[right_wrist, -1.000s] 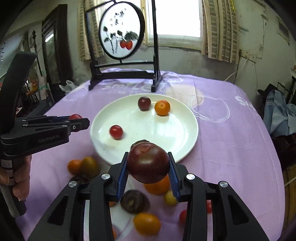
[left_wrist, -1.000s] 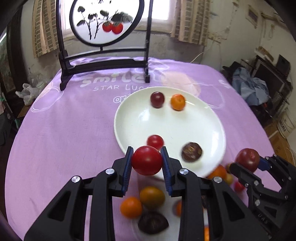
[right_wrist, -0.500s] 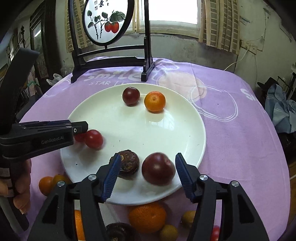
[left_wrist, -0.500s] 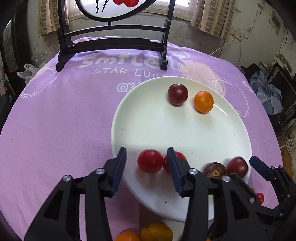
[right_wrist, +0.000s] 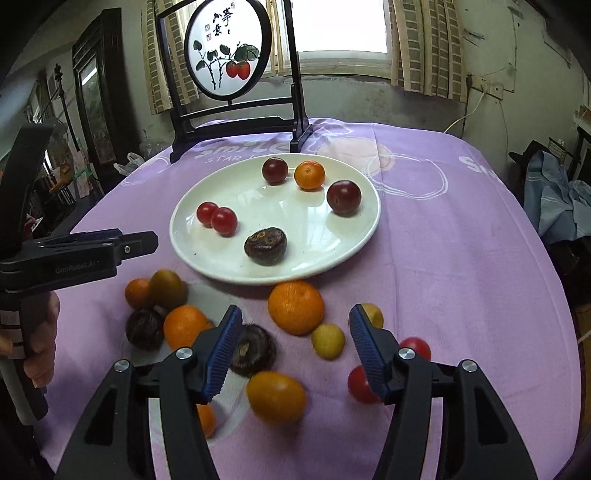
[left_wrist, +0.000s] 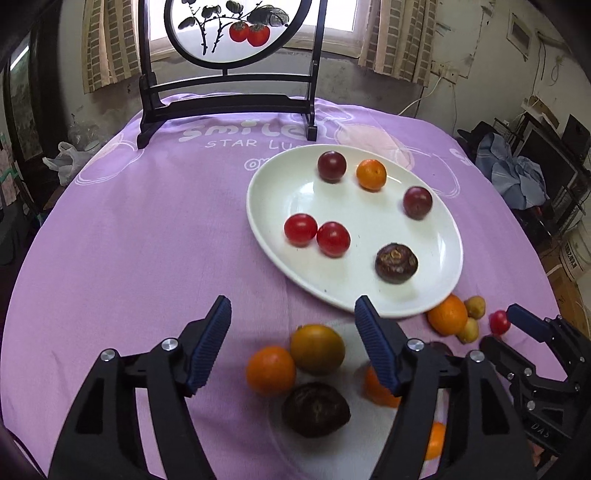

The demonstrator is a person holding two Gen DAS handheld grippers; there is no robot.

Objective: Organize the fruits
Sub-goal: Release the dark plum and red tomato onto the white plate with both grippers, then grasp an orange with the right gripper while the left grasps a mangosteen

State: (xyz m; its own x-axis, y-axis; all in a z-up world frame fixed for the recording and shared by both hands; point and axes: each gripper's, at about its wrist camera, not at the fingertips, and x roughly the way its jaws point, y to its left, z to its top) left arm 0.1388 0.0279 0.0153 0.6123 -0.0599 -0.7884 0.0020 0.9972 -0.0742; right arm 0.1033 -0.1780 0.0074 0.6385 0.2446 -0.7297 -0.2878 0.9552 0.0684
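Purple tablecloth (left_wrist: 147,229), white plate (left_wrist: 452,236), curtained window (right_wrist: 341,26); left tongs (left_wrist: 292,322) just opening, right tongs (right_wrist: 295,334) parted, both empty.

Black plastic grippers (left_wrist: 293,314), ribbed blue jaws, silver screws, white lettering.

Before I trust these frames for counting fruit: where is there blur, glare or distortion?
Left wrist view: the window is blown out, edges bow from the fisheye, and the near fruits under the jaws, like the dark fruit, are soft. Right wrist view: the yellow-orange fruit is blurred; the plate shows glare.
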